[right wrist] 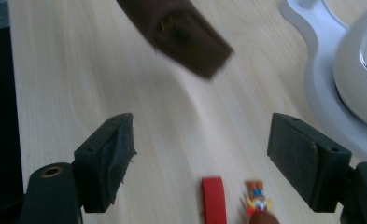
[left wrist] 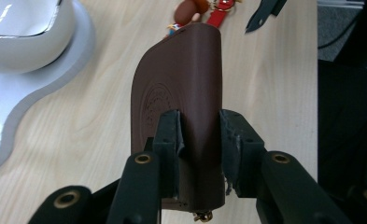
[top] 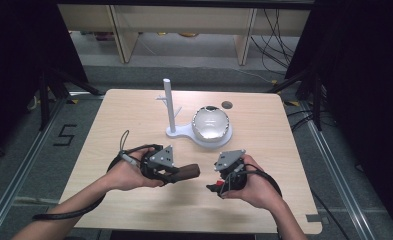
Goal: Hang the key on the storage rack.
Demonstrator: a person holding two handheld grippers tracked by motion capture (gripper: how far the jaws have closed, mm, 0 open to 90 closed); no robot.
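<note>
Brown case pinched on the left, right gripper spread

Now we hold a gripper in each hand over the near half of the worktop (top: pixel 134 107); our left gripper (top: pixel 170 172) pinches a brown leather case (left wrist: pixel 181 98) between its two pads, and the case juts out past the jaws toward the right hand; it hangs above the wood, not touching it, roughly midway between the worktop's left and right edges and nearer its front edge than its back one. Our right gripper (right wrist: pixel 201 158) stands spread wide, nothing between its pads; below it, in the right gripper view, a red strap (right wrist: pixel 213 196) and a small toy figure (right wrist: pixel 257 201) lie on the worktop; the case's open end (right wrist: pixel 174 28) hovers just beyond them. Toward the back edge a white stand (top: pixel 170 105) with an upright post rises from a white base, and a shiny rounded white object (top: pixel 210 123) sits on that base beside the post; both are well apart from the case.
</note>
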